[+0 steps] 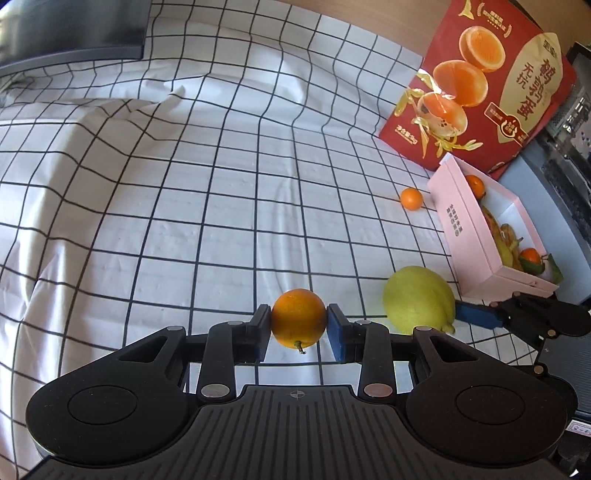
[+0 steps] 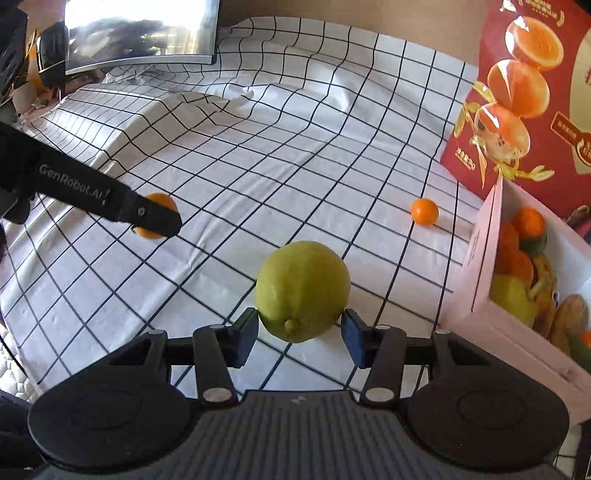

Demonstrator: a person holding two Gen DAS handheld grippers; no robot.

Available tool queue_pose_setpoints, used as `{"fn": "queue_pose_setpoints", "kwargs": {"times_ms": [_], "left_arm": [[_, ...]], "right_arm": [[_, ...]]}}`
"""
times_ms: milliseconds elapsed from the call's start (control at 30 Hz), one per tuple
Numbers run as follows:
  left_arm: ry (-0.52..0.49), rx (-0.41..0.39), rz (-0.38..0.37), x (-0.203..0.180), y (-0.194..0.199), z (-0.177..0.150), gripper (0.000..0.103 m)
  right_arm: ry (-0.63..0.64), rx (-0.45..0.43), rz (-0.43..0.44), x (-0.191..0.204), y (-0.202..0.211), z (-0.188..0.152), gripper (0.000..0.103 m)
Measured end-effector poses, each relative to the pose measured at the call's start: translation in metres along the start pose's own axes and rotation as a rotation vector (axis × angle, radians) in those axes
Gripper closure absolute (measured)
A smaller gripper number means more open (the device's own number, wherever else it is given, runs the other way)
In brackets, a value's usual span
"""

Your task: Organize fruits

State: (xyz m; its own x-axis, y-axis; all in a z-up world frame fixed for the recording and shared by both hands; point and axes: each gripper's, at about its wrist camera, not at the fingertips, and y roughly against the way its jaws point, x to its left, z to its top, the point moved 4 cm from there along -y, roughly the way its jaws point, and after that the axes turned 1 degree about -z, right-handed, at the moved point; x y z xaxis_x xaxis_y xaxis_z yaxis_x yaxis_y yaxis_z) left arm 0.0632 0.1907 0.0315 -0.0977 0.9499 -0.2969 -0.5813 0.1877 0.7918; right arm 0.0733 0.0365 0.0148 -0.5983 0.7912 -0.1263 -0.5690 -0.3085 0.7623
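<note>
My left gripper (image 1: 299,328) is shut on a round orange (image 1: 299,317), both blue pads pressed to its sides, its stem end facing me. In the right wrist view that orange (image 2: 159,199) peeks from behind a black finger (image 2: 147,216) of the left gripper. My right gripper (image 2: 299,325) is shut on a large yellow-green lemon (image 2: 303,288), nub end toward the camera; the pads sit against its lower sides. From the left wrist view the lemon (image 1: 417,299) lies just right of the orange, a blue pad (image 1: 476,314) touching it.
A small orange (image 2: 424,211) lies loose on the checked cloth (image 2: 295,147). A pink box (image 2: 476,258) at the right holds several fruits. Behind it leans a red carton (image 2: 535,92). A monitor (image 2: 140,29) stands at the far left.
</note>
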Motion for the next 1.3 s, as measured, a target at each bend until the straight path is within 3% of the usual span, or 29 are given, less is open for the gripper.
{"fn": "queue_pose_setpoints", "kwargs": {"times_ms": [400,567,833,1167,1300], "left_arm": [[0.01,0.01,-0.047,-0.001,-0.008,0.01,0.066],[-0.029,-0.018,-0.088,-0.013,-0.022,0.03,0.066],[-0.088,0.021,-0.124,-0.035,-0.047,0.043,0.066],[-0.098,0.019,-0.12,-0.043,-0.053,0.05,0.066],[-0.092,0.02,-0.117,-0.041,-0.051,0.048,0.066]], "right_arm": [[0.064,-0.072,-0.037,0.014,-0.012,0.033,0.054],[0.057,-0.074,-0.024,0.011,-0.012,0.032,0.054],[0.007,-0.091,-0.03,0.001,-0.011,0.032,0.054],[-0.053,-0.109,-0.011,-0.007,-0.01,0.031,0.053],[-0.057,-0.102,-0.005,-0.007,-0.015,0.03,0.049]]}}
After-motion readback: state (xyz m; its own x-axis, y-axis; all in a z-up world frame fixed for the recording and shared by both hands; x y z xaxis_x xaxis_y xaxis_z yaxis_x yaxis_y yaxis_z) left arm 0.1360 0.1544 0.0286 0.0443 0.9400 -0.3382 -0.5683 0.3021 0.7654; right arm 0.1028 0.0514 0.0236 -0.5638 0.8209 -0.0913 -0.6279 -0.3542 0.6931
